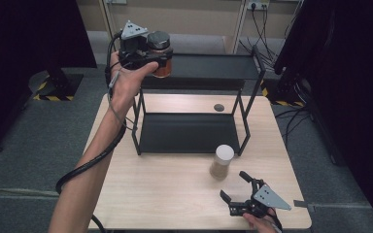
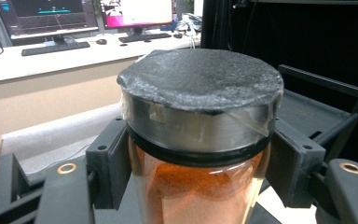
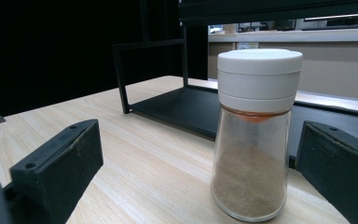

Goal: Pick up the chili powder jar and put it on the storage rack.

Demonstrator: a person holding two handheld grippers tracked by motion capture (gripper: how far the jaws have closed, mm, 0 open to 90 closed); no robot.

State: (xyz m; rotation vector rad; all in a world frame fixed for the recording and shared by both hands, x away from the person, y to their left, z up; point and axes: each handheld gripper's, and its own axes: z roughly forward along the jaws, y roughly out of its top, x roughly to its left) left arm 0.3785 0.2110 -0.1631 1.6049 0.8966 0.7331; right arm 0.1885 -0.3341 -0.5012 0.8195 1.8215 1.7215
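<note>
The right gripper (image 1: 237,187) rests low at the near edge of the wooden table (image 1: 165,194), its jaws spread wide and holding nothing. Just beyond them stands a white-lidded spice jar (image 1: 221,161) of brown powder, upright, apart from both jaws. The right gripper view shows an orange band under this lid. The left gripper (image 1: 145,56) pinches a dark-lidded jar of orange powder (image 1: 161,53) – raised beside the top shelf of the black metal rack (image 1: 194,133). The left gripper view shows tape on the lid's rim. The left forearm stretches forward and up.
</note>
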